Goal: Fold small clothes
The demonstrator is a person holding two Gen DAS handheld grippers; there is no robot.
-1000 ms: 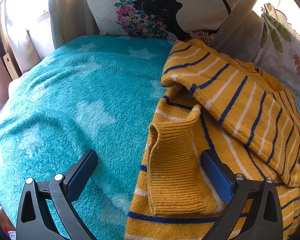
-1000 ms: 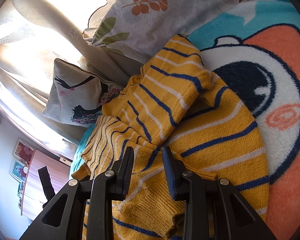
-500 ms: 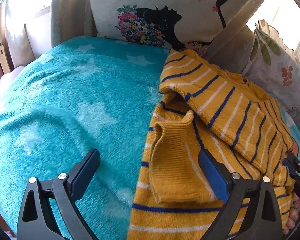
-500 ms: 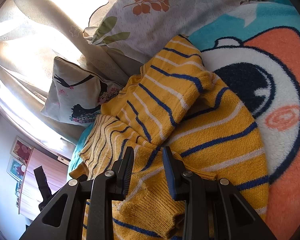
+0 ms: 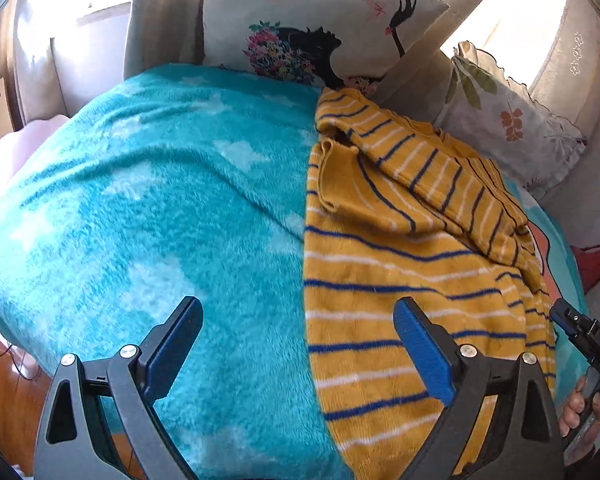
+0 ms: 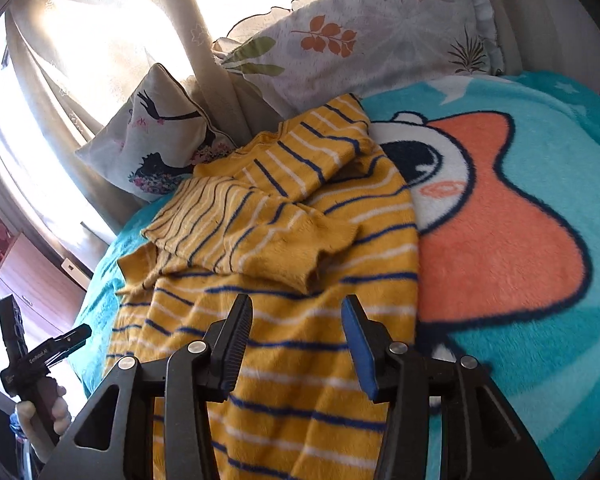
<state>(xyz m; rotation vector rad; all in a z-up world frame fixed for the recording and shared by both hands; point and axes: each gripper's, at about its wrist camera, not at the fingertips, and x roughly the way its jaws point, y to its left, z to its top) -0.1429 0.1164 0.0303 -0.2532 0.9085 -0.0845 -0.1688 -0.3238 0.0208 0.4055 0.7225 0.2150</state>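
Fuzzy teal blanket (image 5: 148,208) is covering the whole bed, and both tools are hovering over its near edge. Left gripper (image 5: 298,344) is hanging wide open and empty, straddling the left edge of the yellow striped sweater (image 5: 380,288). Right gripper (image 6: 296,336) has just been opening, nothing between its jaws, sitting over the hem. Sleeves are lying folded in across the chest, so probably the bottom is getting flipped up next. Loads of free blanket left and right; pillows (image 6: 360,36) are crowding the far end.
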